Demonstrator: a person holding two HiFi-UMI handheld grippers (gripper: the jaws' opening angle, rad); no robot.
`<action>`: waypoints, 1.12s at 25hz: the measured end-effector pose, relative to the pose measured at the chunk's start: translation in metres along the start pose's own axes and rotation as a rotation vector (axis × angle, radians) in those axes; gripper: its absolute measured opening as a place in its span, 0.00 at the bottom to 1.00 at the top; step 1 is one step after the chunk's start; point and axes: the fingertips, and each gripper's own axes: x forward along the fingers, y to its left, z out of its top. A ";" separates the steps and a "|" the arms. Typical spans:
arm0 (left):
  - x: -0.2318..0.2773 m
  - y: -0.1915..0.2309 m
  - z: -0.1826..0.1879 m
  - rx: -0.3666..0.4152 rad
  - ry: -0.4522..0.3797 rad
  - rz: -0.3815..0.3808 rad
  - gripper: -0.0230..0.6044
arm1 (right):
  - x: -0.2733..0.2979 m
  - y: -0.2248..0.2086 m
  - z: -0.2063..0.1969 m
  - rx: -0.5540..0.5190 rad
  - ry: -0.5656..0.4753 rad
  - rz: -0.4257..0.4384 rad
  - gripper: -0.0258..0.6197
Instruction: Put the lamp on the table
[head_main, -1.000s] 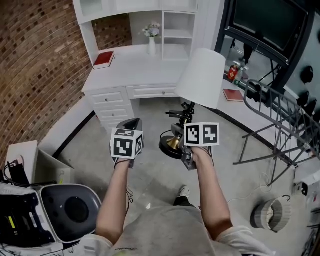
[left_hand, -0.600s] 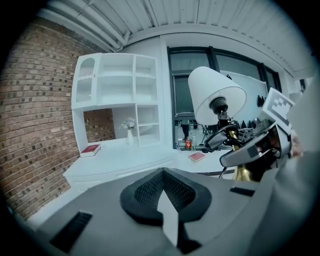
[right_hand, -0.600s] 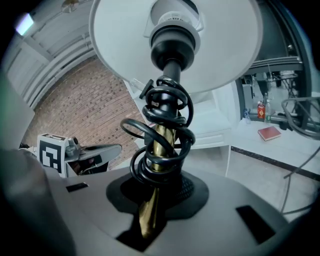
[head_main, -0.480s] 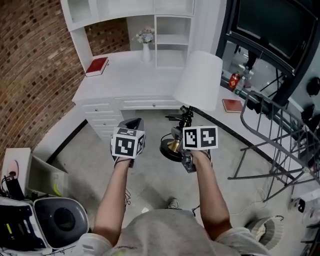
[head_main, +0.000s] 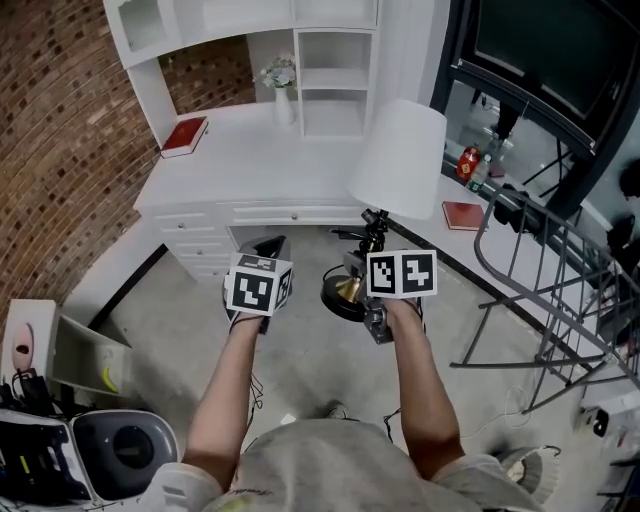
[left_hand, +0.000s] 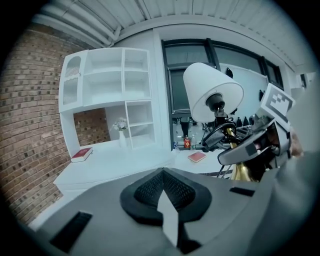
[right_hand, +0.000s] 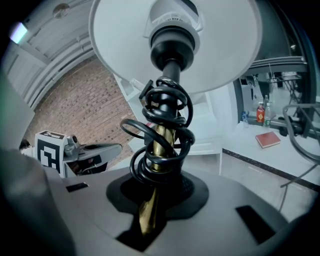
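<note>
Right gripper (right_hand: 152, 200) clamped on the brass stem of the lamp (head_main: 398, 160), jaws partly apart around it, just above the round black base (head_main: 345, 297). White table (head_main: 240, 160) ahead, beyond both grippers. Lamp not on it: held over the floor (head_main: 300, 350) near the table's front edge, white shade tilted away toward the table's right end. Left gripper (left_hand: 165, 202) alongside, jaws pressed together on nothing. Black cord (right_hand: 162, 135) coiled round the stem, directly above the right jaws.
</note>
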 end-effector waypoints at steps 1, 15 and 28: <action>0.003 -0.001 0.002 0.000 0.000 0.002 0.03 | 0.000 -0.003 0.001 0.000 0.001 0.003 0.16; 0.027 -0.016 0.018 -0.006 0.013 0.024 0.03 | -0.003 -0.034 0.009 -0.010 0.023 0.021 0.16; 0.062 -0.022 0.034 0.011 0.002 0.020 0.03 | 0.005 -0.067 0.014 -0.002 0.021 0.006 0.16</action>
